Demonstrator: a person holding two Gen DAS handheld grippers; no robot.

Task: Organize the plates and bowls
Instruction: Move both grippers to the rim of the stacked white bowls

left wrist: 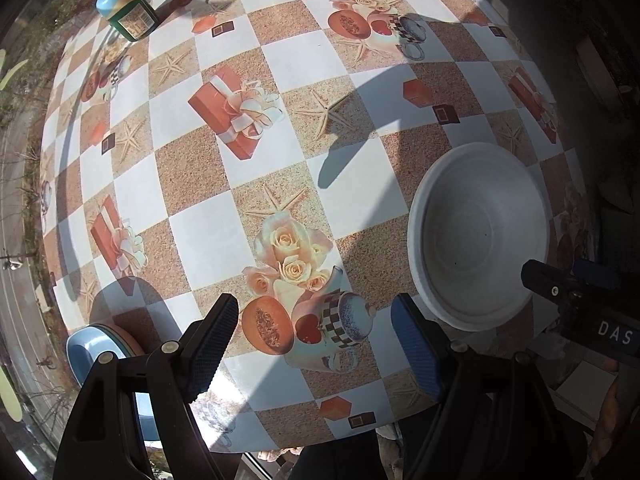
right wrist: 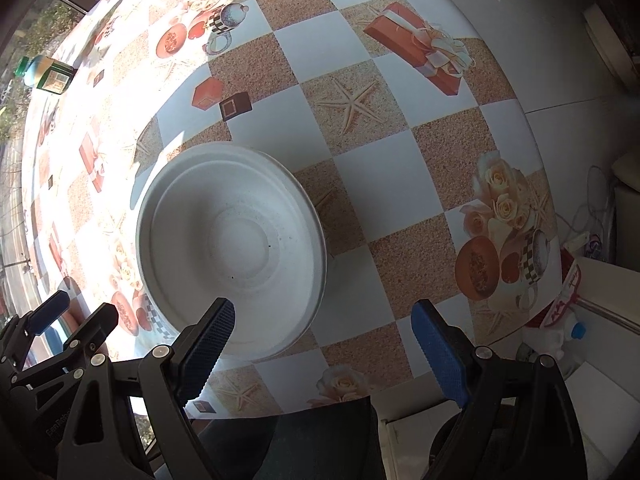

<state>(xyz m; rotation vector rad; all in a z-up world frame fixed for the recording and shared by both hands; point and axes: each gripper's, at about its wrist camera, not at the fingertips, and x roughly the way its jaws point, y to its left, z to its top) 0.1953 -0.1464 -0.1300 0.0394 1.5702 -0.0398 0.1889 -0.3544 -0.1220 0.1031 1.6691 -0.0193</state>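
Your left gripper [left wrist: 314, 344] is wide open over the checkered tablecloth [left wrist: 280, 152], holding nothing. Your right gripper [right wrist: 324, 344] is wide open too, with one fingertip over the white bowl [right wrist: 232, 240]. Coloured plates [left wrist: 104, 344] sit stacked at the near left edge. A green bottle [left wrist: 128, 8] stands far away.

The white bowl [right wrist: 232, 248] ahead of the right gripper [right wrist: 322, 340] looks matt, like moulded paper pulp — faintly speckled. The tablecloth [left wrist: 280, 60] has a smooth, glossy vinyl sheen. Both grippers' pads [left wrist: 416, 344] are finely textured rubber on matt black plastic arms — the left gripper [left wrist: 314, 338] too.
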